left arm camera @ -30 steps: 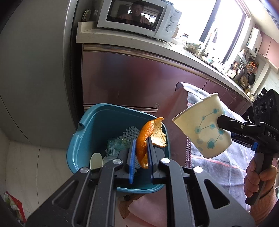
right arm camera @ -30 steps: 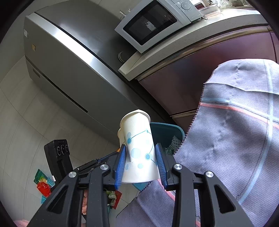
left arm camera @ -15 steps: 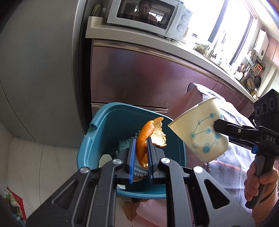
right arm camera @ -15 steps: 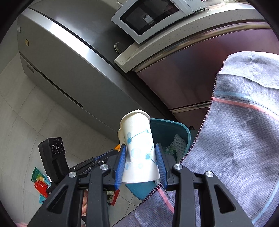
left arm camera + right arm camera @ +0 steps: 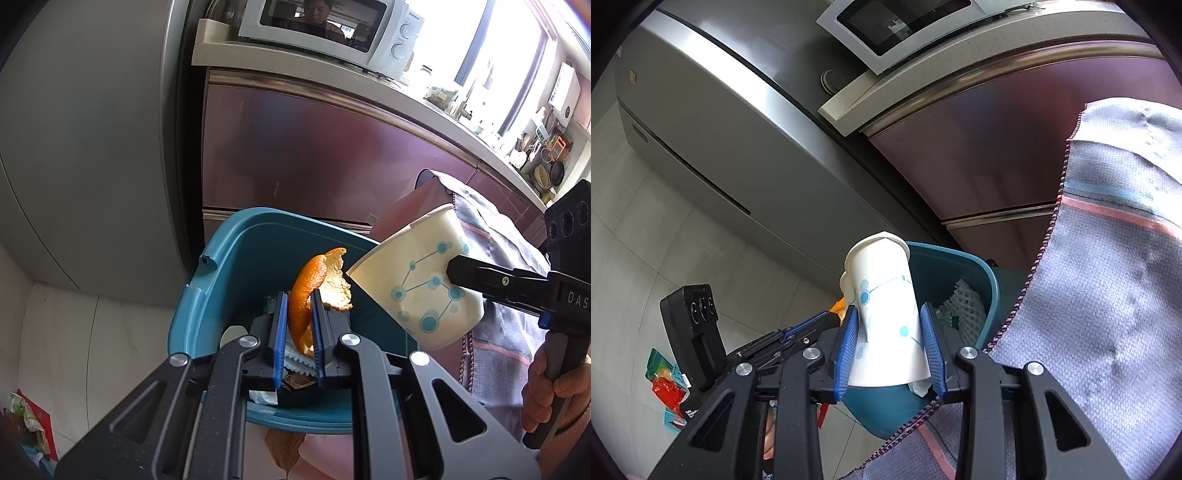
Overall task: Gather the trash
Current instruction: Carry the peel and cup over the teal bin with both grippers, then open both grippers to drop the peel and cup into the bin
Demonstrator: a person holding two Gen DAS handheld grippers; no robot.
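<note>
My left gripper (image 5: pixel 298 306) is shut on an orange peel (image 5: pixel 308 291) and holds it over the teal trash bin (image 5: pixel 221 258). My right gripper (image 5: pixel 888 328) is shut on a white paper cup with blue dots (image 5: pixel 886 302), held at the bin's (image 5: pixel 960 266) edge. The cup also shows in the left wrist view (image 5: pixel 417 288), tilted, just right of the peel. The bin holds white foam netting (image 5: pixel 964 302) and other scraps.
A table with a grey checked cloth (image 5: pixel 1108 295) is on the right, against the bin. A steel fridge (image 5: pixel 92 147) and maroon cabinets (image 5: pixel 314 155) with a microwave (image 5: pixel 332 29) stand behind. Colourful wrappers (image 5: pixel 665 384) lie on the tiled floor.
Both grippers have moved closer to the bin, which now sits larger and more under them. The peel and the cup stay gripped.
</note>
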